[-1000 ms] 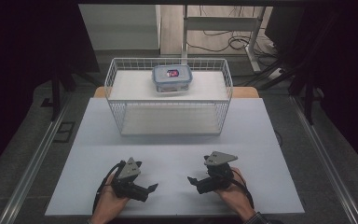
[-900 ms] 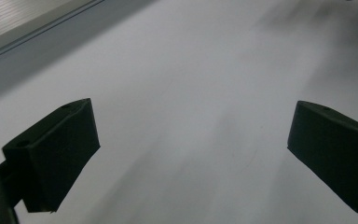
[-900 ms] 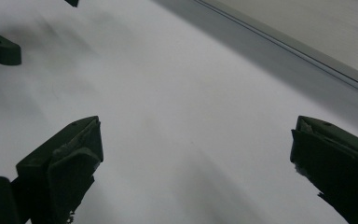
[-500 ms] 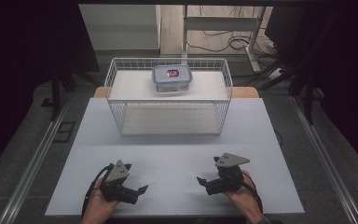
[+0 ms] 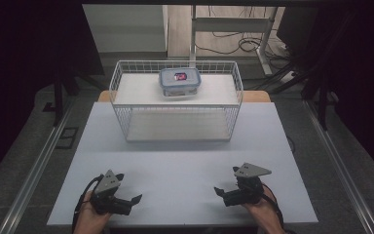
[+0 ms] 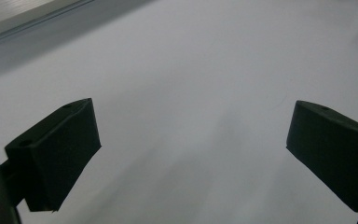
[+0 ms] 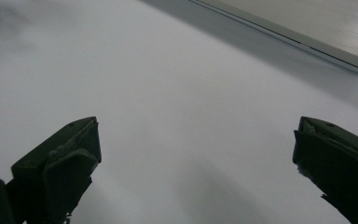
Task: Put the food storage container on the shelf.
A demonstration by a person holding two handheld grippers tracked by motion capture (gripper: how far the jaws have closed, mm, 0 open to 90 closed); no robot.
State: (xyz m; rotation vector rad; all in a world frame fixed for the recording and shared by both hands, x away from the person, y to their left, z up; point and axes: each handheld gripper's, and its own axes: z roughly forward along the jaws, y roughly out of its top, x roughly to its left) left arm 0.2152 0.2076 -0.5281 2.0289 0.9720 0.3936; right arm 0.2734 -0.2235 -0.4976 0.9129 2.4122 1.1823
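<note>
Both grippers, left gripper (image 5: 135, 200) and right gripper (image 5: 217, 191), rest wide open and empty on the white table (image 5: 185, 161), well short of the wire basket (image 5: 126, 117) holding the lidded container (image 5: 179, 82), dark room around.

White table (image 5: 185, 165), wire basket (image 5: 126, 122) on it

We sit in a lab, white bench (image 5: 185, 161) on metal rails (image 5: 36, 170), dark curtains, cables (image 5: 233, 41) on the floor behind.
</note>
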